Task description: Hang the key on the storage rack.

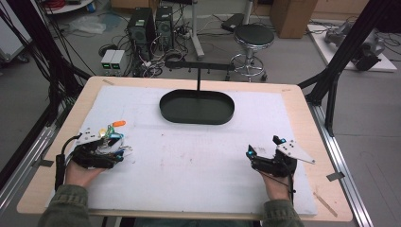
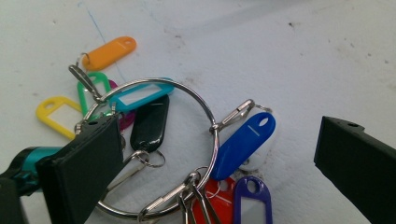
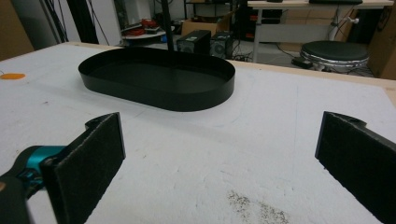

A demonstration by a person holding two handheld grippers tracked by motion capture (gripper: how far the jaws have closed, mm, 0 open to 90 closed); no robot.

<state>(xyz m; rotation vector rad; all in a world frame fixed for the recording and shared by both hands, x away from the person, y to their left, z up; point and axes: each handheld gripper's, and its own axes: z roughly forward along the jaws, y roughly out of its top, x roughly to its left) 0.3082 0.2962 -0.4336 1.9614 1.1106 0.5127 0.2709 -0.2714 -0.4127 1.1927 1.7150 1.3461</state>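
A large metal key ring [image 2: 211, 114] lies on the white mat, carrying several coloured plastic tags: orange [image 2: 109, 52], yellow, green, light blue, black [image 2: 149, 123], dark blue [image 2: 243, 144], red and purple. My left gripper [image 2: 215, 163] is open right over it, the ring lying between the jaws, its left jaw resting by the ring's left edge. From above, the left gripper [image 1: 115, 143] sits at the mat's left with the orange tag [image 1: 118, 123] beyond it. My right gripper [image 1: 263, 146] stands open at the right, nothing between its jaws [image 3: 219, 163].
A black oval tray [image 1: 197, 116] with a T-shaped hanging stand [image 1: 198, 66] rising from it sits at the table's far centre; it also shows as the tray [image 3: 205, 95] ahead of the right gripper. White mat [image 1: 189, 156] covers the wooden table. A stool and computers stand beyond.
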